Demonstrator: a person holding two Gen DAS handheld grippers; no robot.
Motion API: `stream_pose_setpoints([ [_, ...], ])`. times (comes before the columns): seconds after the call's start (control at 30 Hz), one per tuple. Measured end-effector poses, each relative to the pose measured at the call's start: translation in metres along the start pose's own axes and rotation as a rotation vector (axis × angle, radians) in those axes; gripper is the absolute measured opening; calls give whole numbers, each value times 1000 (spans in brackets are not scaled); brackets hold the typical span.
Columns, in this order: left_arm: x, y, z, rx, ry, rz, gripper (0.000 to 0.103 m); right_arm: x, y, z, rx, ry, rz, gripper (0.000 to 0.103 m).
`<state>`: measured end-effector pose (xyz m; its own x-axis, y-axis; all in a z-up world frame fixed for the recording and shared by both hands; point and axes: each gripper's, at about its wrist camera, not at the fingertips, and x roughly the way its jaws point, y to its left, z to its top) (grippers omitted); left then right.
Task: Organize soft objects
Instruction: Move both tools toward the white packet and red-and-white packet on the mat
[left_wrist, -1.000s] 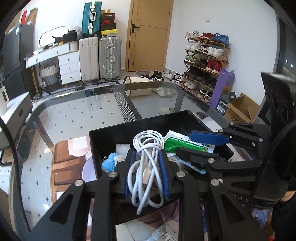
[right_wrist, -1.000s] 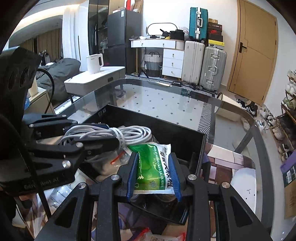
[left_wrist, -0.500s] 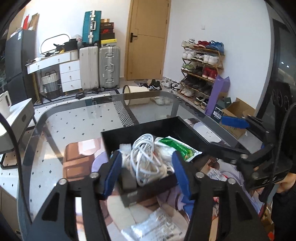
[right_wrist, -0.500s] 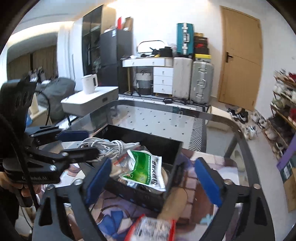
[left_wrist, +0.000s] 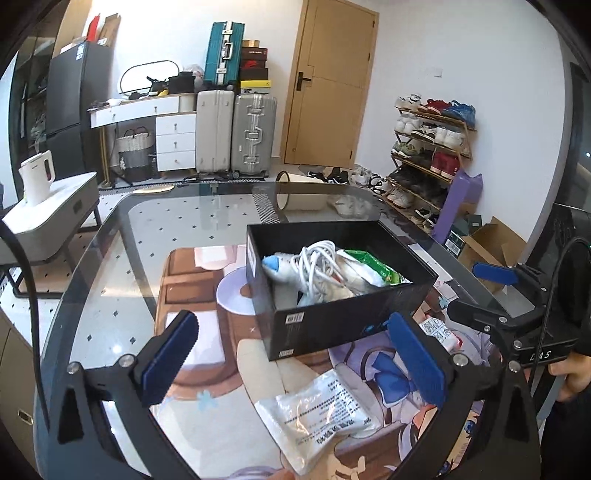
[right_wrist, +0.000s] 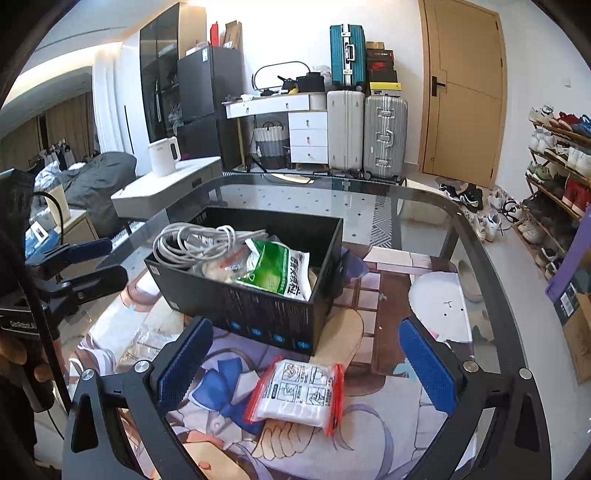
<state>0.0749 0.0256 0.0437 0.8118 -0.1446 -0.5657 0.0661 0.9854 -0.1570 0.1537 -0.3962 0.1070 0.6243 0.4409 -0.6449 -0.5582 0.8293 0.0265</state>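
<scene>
A black box (left_wrist: 354, 317) (right_wrist: 258, 314) stands on a printed mat on the glass table. In it lie a coiled white cable (left_wrist: 317, 266) (right_wrist: 195, 240), a green-and-white packet (left_wrist: 373, 266) (right_wrist: 277, 269) and a small blue-and-white soft toy (left_wrist: 275, 264). My left gripper (left_wrist: 291, 350) is open and empty, pulled back in front of the box, above a white pouch (left_wrist: 321, 413) on the mat. My right gripper (right_wrist: 306, 358) is open and empty, above a red-edged zip bag (right_wrist: 299, 391) on the mat. Each gripper shows in the other's view, the right (left_wrist: 491, 291), the left (right_wrist: 88, 262).
The glass table's curved edge (left_wrist: 92, 251) runs round the mat. A clear plastic bag (right_wrist: 144, 339) lies left of the box. Beyond the table are a white side table with a kettle (right_wrist: 164, 155), suitcases (right_wrist: 365, 136), a shoe rack (left_wrist: 432, 144) and a cardboard box (left_wrist: 491, 243).
Both grippers have opened: the left let go of the white cable, the right let go of the green packet, both now lying in the box. Both grippers have drawn back and up.
</scene>
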Motion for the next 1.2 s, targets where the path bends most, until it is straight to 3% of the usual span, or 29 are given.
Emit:
stream_pose_setpoints([
  [0.33, 0, -14, -19, 13, 10, 38, 103, -1, -1, -9, 1, 29, 8, 102],
  [0.83, 15, -27, -46, 40, 91, 70, 103, 13, 3, -17, -10, 90, 5, 102],
  [1.2, 23, -27, -52, 36, 133, 47, 103, 40, 2, -31, -1, 203, -3, 102],
])
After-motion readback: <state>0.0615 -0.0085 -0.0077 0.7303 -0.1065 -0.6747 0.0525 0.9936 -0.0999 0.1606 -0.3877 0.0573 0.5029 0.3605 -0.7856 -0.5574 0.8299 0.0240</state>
